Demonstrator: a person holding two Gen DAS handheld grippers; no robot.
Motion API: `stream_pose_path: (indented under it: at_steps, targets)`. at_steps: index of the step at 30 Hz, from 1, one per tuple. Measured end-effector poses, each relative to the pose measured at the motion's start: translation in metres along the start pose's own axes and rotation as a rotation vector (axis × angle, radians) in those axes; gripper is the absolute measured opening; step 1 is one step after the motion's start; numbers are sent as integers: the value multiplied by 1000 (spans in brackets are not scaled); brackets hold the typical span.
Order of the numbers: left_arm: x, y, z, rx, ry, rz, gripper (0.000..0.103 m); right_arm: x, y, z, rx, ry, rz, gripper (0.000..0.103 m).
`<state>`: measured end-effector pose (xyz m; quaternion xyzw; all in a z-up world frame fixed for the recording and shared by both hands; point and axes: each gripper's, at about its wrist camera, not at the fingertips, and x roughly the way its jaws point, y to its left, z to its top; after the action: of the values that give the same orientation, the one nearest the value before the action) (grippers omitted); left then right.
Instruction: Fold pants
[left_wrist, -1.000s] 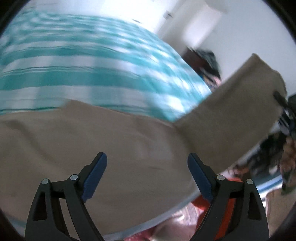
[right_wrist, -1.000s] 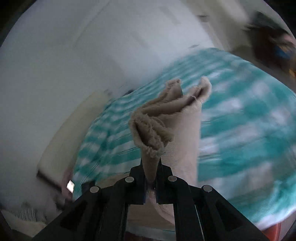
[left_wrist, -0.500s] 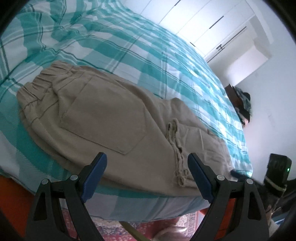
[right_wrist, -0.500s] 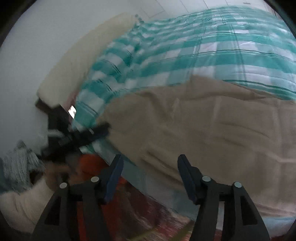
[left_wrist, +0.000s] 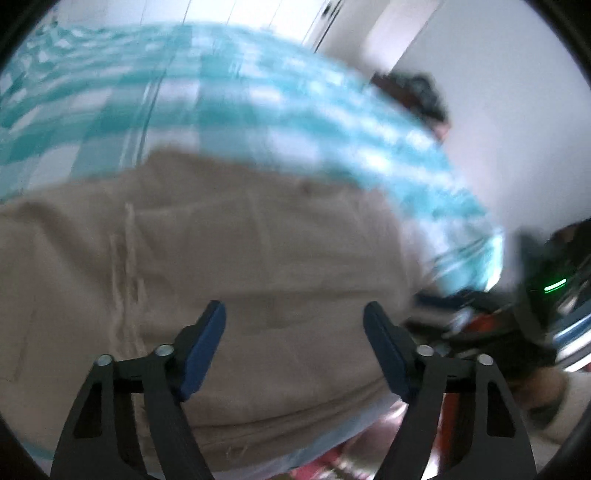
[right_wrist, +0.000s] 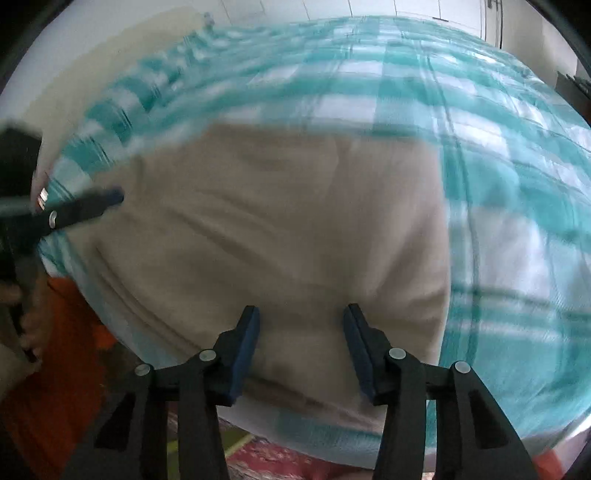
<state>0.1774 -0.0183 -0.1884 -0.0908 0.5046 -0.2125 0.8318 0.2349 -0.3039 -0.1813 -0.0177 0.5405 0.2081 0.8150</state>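
Beige pants (left_wrist: 229, 251) lie folded over on the bed's teal-and-white checked cover (left_wrist: 258, 110), near the front edge. My left gripper (left_wrist: 293, 325) hovers above the pants with its jaws closing and only air between the blue pads. In the right wrist view the same pants (right_wrist: 280, 221) fill the middle. My right gripper (right_wrist: 301, 325) hangs over their near edge, jaws also closing, with no cloth pinched between them. The left gripper's fingers (right_wrist: 85, 206) show at the left edge of that view, over the pants' left end. Both views are motion-blurred.
The checked cover (right_wrist: 498, 166) stretches far behind and to the right of the pants. White wardrobe doors (left_wrist: 280, 18) stand beyond the bed. An orange surface (right_wrist: 55, 332) and a patterned rug (right_wrist: 266, 461) lie below the bed's front edge. A dark device with a green light (left_wrist: 554, 286) shows at the right.
My right gripper let go of the bunched pant leg it held up and dropped toward the bed. The leg now lies folded over the pants. Both grippers came down close over the cloth.
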Motion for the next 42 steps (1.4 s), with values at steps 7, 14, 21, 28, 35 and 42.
stream_pose_path:
  at_steps: [7,14,21,28,35,42]
  targets:
    - [-2,8,-23,-12,8,55,62,-50,-13,43,16,-52,18,48]
    - [-2,3,-28,15,6,85,62,16,-46,100,104,71,29,48]
    - [-2,3,-27,-4,0,91,66,-15,-14,67,98,-55,11,47]
    - [0,-3,-29,15,-2,139,67,-7,19,-1,73,-55,-68,50]
    - [1,-6,-29,32,2,167,67,1,21,-6,73,-78,-70,60]
    - [2,-7,-30,45,4,180,67,3,24,-8,59,-88,-83,62]
